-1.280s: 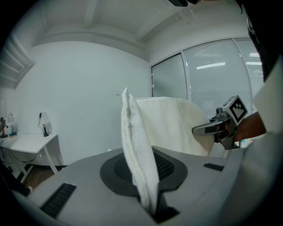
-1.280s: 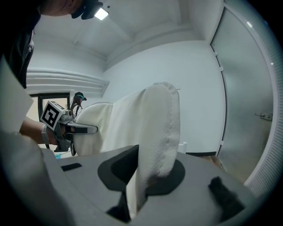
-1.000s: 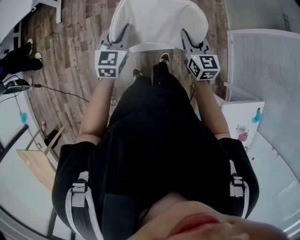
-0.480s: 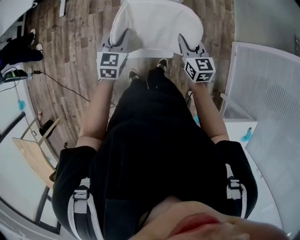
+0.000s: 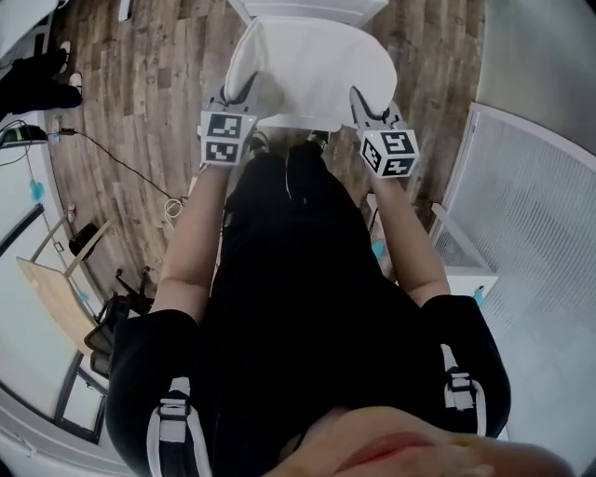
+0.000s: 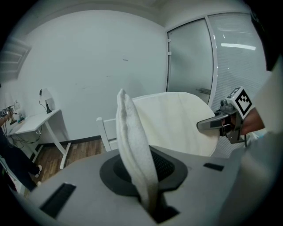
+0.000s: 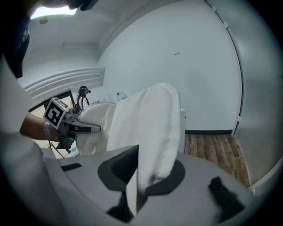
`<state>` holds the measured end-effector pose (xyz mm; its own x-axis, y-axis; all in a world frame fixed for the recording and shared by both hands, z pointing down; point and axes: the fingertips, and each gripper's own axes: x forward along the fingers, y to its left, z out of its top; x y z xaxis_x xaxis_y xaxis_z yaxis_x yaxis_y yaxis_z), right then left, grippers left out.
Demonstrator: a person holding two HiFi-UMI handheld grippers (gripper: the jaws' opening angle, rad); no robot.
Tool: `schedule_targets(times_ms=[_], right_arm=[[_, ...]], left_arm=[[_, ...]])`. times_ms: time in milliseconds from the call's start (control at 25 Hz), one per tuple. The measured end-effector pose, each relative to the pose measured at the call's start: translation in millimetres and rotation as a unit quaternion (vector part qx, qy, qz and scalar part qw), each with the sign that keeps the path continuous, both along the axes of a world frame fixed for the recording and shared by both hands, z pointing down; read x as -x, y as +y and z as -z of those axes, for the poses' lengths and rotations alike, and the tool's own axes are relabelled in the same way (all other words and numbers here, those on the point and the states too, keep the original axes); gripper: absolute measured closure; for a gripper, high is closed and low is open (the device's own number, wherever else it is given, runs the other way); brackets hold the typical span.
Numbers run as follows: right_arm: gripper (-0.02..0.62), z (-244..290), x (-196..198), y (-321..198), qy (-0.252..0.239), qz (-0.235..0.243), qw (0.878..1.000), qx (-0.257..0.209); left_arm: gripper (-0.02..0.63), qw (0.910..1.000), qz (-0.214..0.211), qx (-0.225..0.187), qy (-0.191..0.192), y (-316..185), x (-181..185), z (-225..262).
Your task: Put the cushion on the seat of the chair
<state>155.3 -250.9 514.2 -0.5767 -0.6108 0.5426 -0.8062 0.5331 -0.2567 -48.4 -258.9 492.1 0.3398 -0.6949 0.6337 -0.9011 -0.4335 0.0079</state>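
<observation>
A white cushion (image 5: pixel 308 63) hangs between both grippers in the head view, above the wooden floor. My left gripper (image 5: pixel 246 88) is shut on its left edge and my right gripper (image 5: pixel 358 97) on its right edge. Beyond the cushion's far edge shows part of a white chair (image 5: pixel 312 9). In the left gripper view the cushion's edge (image 6: pixel 132 145) stands pinched between the jaws, with the right gripper (image 6: pixel 211 125) across the fabric. The right gripper view shows a thick fold of cushion (image 7: pixel 152 132) clamped in the jaws, and the left gripper (image 7: pixel 86 128) at the far side.
A white ribbed panel (image 5: pixel 526 205) stands at the right, a wooden board (image 5: pixel 56 303) lower left. A black cable (image 5: pixel 121 166) runs over the floor. Another person's dark shoes (image 5: pixel 33 84) are at the far left. A white desk (image 6: pixel 31 123) stands by the wall.
Both grippers have carried the cushion forward and down, and it looks smaller and farther off. The chair's white frame has come into view past the cushion.
</observation>
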Motion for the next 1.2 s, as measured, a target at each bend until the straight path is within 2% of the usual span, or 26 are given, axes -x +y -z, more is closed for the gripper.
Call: schedule_targets(times_ms=[480,720,1200], right_arm=[[0.540,-143,30,1,0.008,-0.014,0.996,0.092],[0.540,-219,41,8,0.015,-0.019,0.990,0.138],[0.532,-348,36,9,0.046,-0.024,0.984,0.169]], left_arm=[[0.552,0.9963,-0.001,0.083,0.025,-4,31,-149],[0.551,0.9912,-0.012,0.131,0.020,0,42,-228],[0.545,0.9818,-0.014,0.187,0.027,-3,44,-361]])
